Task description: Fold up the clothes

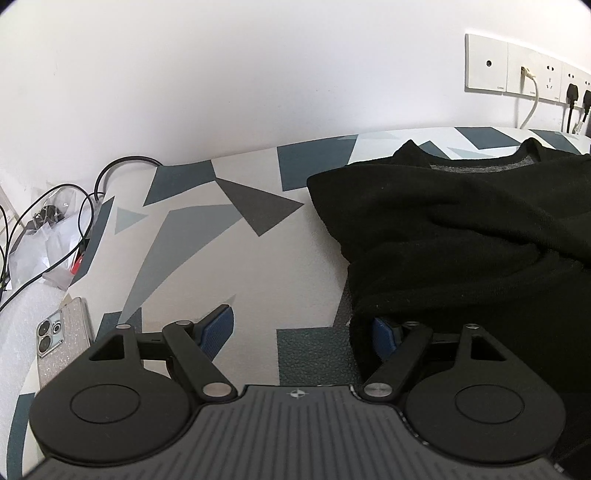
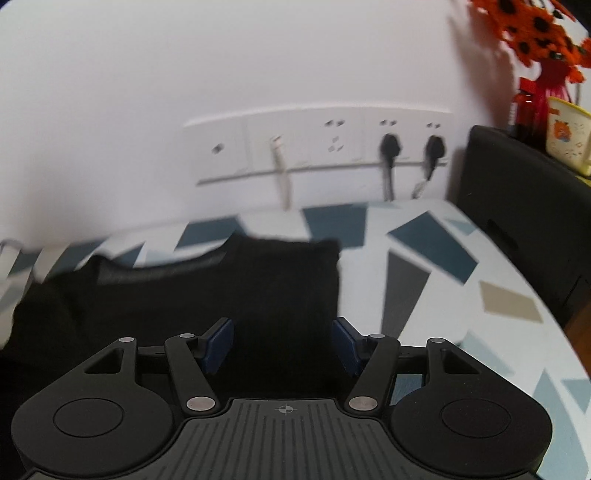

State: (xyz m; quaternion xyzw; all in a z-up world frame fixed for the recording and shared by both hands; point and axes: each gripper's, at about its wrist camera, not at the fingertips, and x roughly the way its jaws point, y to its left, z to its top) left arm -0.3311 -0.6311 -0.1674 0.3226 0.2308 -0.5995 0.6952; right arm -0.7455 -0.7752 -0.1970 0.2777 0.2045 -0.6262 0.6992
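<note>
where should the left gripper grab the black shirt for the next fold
Probably the near left edge of the black shirt, coming in from the left along the tabletop. That edge lies as a thick doubled rim right by the open left gripper, whose right finger is already tucked beneath it.

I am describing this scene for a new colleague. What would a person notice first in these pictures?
First, the black garment lying on the table, whose cover has grey and blue geometric shapes. Both grippers are open: the left gripper at the garment's left edge, the right gripper over its right part. Next come the orange flowers at the upper right and the phone lying at the table's left.
</note>
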